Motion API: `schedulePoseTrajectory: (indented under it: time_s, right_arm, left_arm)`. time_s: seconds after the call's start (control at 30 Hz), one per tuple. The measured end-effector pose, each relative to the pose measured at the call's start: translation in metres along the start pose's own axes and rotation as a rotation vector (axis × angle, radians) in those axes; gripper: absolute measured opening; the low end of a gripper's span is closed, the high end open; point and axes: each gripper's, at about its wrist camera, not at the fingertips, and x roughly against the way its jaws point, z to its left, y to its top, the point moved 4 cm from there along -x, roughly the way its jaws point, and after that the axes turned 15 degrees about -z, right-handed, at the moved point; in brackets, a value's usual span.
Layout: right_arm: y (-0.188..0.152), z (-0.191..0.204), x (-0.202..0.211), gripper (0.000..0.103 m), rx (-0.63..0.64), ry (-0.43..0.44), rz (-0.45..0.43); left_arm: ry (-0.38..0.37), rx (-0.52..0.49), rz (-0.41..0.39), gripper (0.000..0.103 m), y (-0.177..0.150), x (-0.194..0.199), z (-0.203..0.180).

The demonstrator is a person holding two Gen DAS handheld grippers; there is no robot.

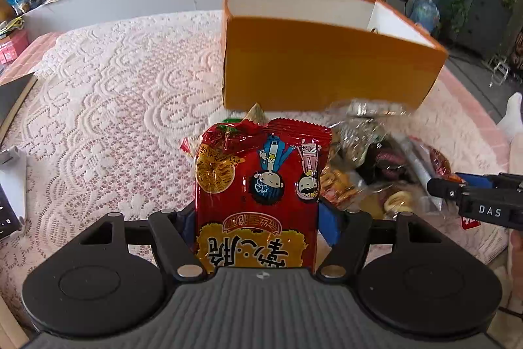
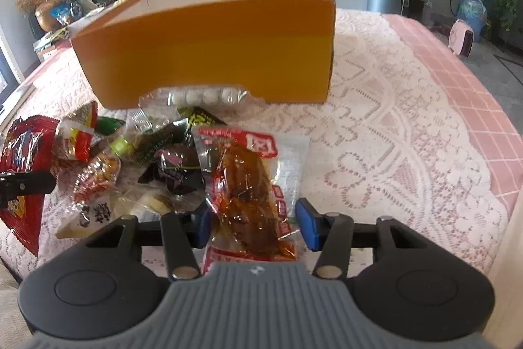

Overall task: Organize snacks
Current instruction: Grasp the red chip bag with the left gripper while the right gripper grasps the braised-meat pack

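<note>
The left gripper (image 1: 258, 218) pinches a red noodle-snack packet (image 1: 258, 185) between its blue pads, holding it upright above the lace tablecloth (image 1: 114, 107). The right gripper (image 2: 255, 224) has its fingers spread on either side of a clear pouch of reddish-brown meat (image 2: 248, 185), the left pad at the pouch's edge, the right one apart from it. Beyond both lies a heap of mixed snack packets (image 2: 137, 159), and behind the heap stands an open orange box (image 2: 209, 54) with white inner walls.
</note>
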Motion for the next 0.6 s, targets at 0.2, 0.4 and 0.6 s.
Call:
schedulePoseTrajectory:
  time_s: [0.2, 0.4, 0.6]
  right_arm:
    - [0.009, -0.001, 0.017, 0.047, -0.01, 0.008, -0.044]
    - [0.01, 0.0, 0.028, 0.04, -0.04, 0.037, -0.041]
    - [0.01, 0.002, 0.035, 0.044, -0.03, 0.057, -0.035]
  left_arm:
    - [-0.017, -0.003, -0.032, 0.079, 0.009, 0.013, -0.01]
    - [-0.022, -0.003, -0.039, 0.079, 0.013, 0.02, -0.014]
    - [-0.026, -0.002, -0.043, 0.079, 0.014, 0.026, -0.013]
